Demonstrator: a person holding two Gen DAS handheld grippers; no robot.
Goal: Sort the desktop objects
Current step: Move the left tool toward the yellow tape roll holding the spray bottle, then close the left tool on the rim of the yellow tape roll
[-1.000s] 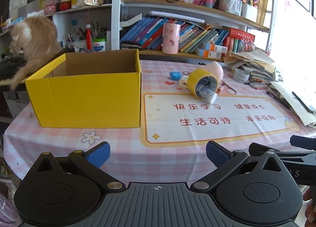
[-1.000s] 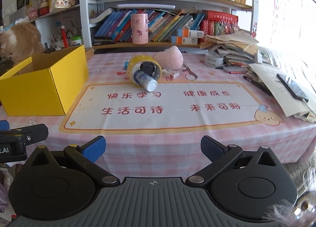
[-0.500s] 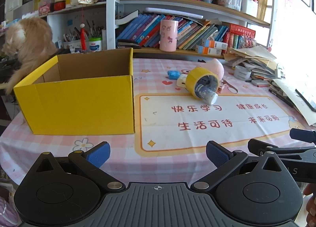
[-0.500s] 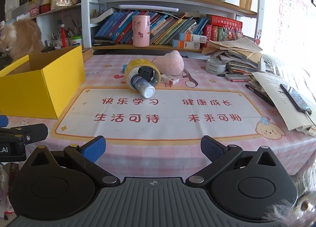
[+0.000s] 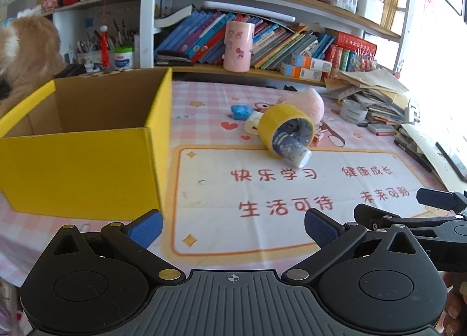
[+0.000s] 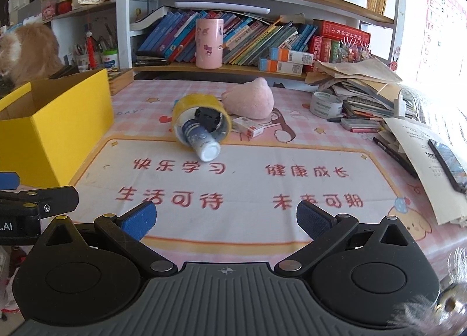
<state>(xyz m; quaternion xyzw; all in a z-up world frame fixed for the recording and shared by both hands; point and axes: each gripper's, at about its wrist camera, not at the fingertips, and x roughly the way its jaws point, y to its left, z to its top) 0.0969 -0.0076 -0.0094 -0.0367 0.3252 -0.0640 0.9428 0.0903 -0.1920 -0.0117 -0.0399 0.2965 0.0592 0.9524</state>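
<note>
A yellow tape roll (image 5: pixel 284 120) (image 6: pixel 201 108) lies on its side mid-table with a dark blue bottle (image 5: pixel 292 147) (image 6: pixel 200 139) poking out of it. Behind it lie a pink plush (image 6: pixel 248 99), a blue eraser (image 5: pixel 239 112) and a small white box (image 6: pixel 248 127). An open yellow box (image 5: pixel 81 166) (image 6: pixel 52 125) stands at the left. My left gripper (image 5: pixel 232 225) is open and empty over the mat's near edge. My right gripper (image 6: pixel 224 217) is open and empty beside it, well short of the objects.
A printed desk mat (image 6: pixel 233 184) covers the pink checked tablecloth. Stacked papers, pens and a grey tape roll (image 6: pixel 325 104) crowd the right side. A phone (image 6: pixel 445 158) lies on paper at the right. Bookshelves stand behind. A fluffy cat (image 5: pixel 26 52) sits at the far left.
Both grippers have moved forward over the table, so the box and the tape roll look closer. The jaws stay open. Nothing on the table has moved.
</note>
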